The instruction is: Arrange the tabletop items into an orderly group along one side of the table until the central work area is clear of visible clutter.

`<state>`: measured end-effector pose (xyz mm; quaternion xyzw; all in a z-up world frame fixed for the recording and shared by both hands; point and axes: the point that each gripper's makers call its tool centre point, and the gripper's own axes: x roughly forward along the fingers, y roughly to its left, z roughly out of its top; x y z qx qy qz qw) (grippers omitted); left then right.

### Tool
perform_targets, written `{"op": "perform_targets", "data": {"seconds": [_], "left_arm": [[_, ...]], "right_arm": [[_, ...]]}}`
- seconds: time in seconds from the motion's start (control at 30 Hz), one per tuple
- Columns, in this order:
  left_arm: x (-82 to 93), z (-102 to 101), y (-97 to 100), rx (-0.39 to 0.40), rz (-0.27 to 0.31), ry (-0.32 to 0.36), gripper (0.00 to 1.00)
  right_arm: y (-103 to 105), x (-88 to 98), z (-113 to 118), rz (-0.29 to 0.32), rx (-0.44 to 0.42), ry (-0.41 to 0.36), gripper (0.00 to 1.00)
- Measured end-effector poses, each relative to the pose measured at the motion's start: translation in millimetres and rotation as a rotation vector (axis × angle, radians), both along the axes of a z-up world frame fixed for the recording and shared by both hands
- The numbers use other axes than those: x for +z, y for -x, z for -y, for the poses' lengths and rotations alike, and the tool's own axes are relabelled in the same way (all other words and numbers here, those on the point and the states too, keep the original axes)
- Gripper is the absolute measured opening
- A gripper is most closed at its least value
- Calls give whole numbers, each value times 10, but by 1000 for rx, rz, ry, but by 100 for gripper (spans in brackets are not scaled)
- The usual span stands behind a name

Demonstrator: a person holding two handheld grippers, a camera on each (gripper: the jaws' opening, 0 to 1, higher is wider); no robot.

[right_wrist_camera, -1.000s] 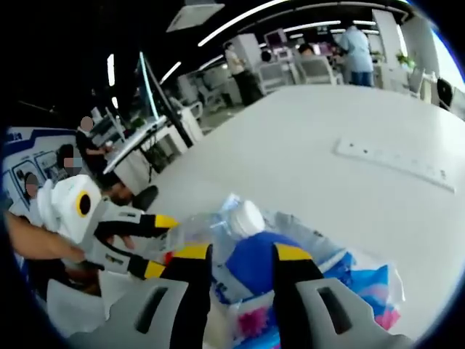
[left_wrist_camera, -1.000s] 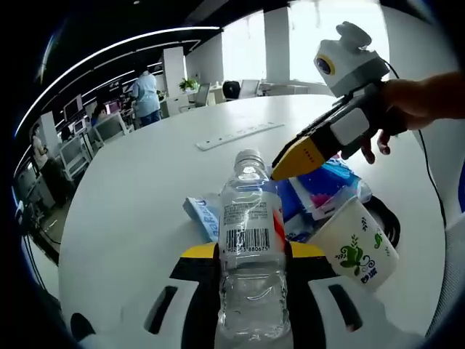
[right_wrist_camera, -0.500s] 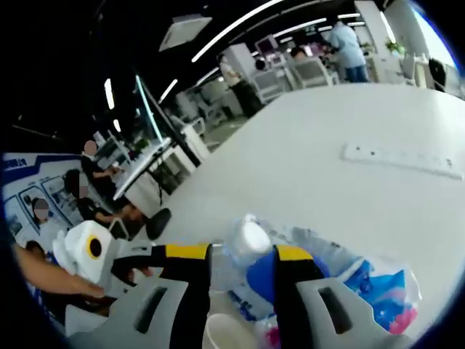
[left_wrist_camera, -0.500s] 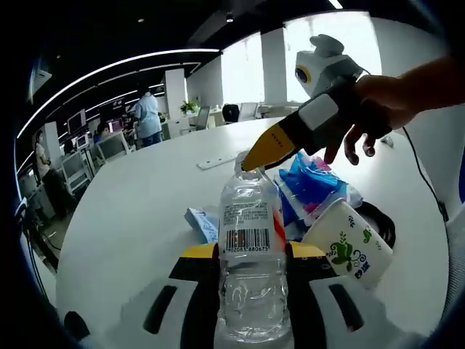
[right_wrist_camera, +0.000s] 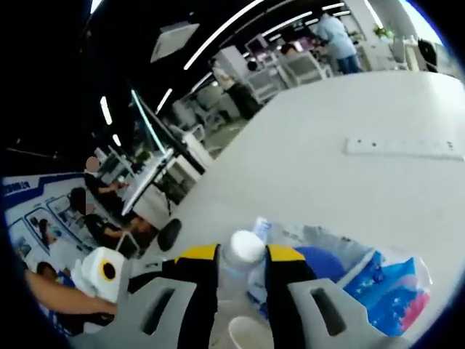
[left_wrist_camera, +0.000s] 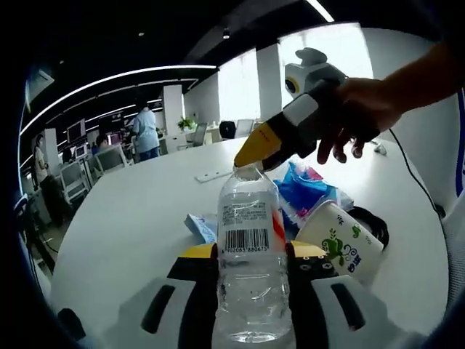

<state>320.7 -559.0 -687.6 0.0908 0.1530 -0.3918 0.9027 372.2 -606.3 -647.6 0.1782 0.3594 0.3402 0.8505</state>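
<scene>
Since a second ago, my right gripper point(left_wrist_camera: 256, 147) has swung across from the blue packs to the top of the water bottle point(left_wrist_camera: 251, 254), and its yellow tips now sit right at the cap in the left gripper view. Seen along my right gripper point(right_wrist_camera: 232, 254), the white cap point(right_wrist_camera: 247, 246) lies between the two yellow-tipped jaws, which stand close on either side of it; I cannot tell whether they are actually pressing it. My left gripper point(left_wrist_camera: 251, 254) pinches the bottle by its body, one jaw against each side, the barcode label facing the camera and the bottle upright between them. My hand point(left_wrist_camera: 356, 116) holds the right gripper from above. Just beside the bottle, on its right in the left gripper view, a white paper cup point(left_wrist_camera: 341, 242) with a green leaf print lies tilted, and behind it sits a crumpled blue and pink tissue pack point(left_wrist_camera: 309, 189). A smaller light blue packet point(left_wrist_camera: 200, 225) lies on the white table point(left_wrist_camera: 131, 225) to the bottle's left. A white power strip point(right_wrist_camera: 403, 147) lies well apart, farther across the table.
</scene>
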Motion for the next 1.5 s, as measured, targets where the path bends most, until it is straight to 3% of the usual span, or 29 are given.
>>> {"op": "perform_targets", "data": {"seconds": [0.57, 0.9, 1.5], "left_arm": [[19, -90, 81, -22, -50, -31, 38], [18, -256, 118, -1, -54, -120, 39], [15, -467, 170, 14, -86, -182, 39]], "right_arm": [[155, 218, -177, 101, 96, 112, 20], [273, 321, -381, 170, 148, 163, 20], [486, 514, -676, 284, 256, 260, 20]]}}
